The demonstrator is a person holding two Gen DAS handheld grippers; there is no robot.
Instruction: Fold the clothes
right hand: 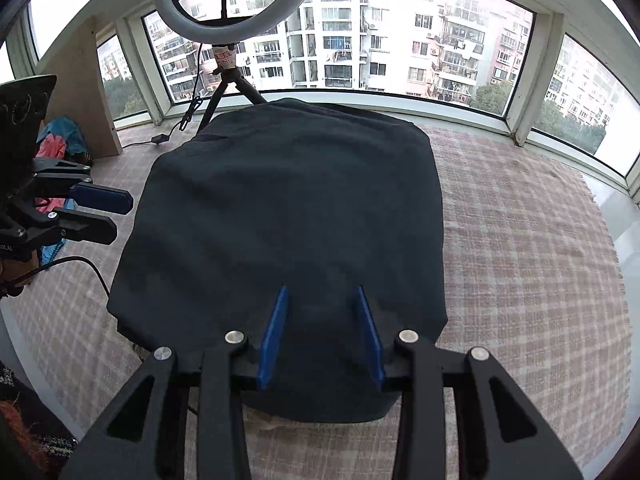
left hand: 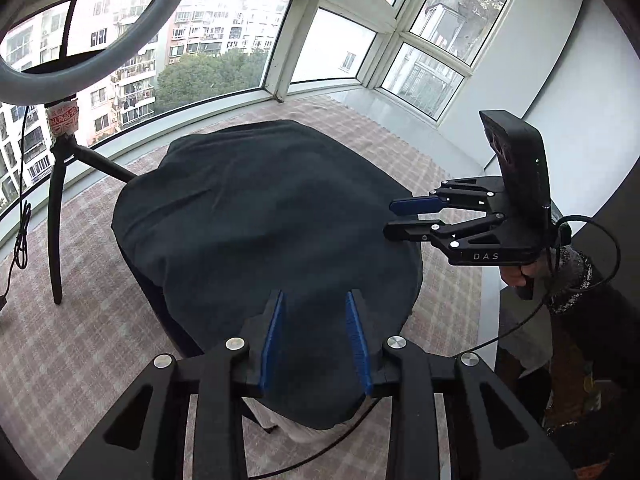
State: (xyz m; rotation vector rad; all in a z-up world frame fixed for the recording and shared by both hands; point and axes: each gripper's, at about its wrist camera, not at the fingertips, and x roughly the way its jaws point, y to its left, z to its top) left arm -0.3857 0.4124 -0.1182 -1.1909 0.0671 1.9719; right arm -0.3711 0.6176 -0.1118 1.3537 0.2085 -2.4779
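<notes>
Both claws, left (left hand: 314,336) and right (right hand: 322,332), hover released over the garment (right hand: 288,216); next, grasp its 6 o'clock hem.

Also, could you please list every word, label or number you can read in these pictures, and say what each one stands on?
"DAS": white letters on the black body of the right gripper, seen in the left wrist view.
Red print on the white label wrapped around the ring light stand: too blurred to read.
White letters on the left gripper body at the right wrist view's edge: cut off, unreadable.
</notes>
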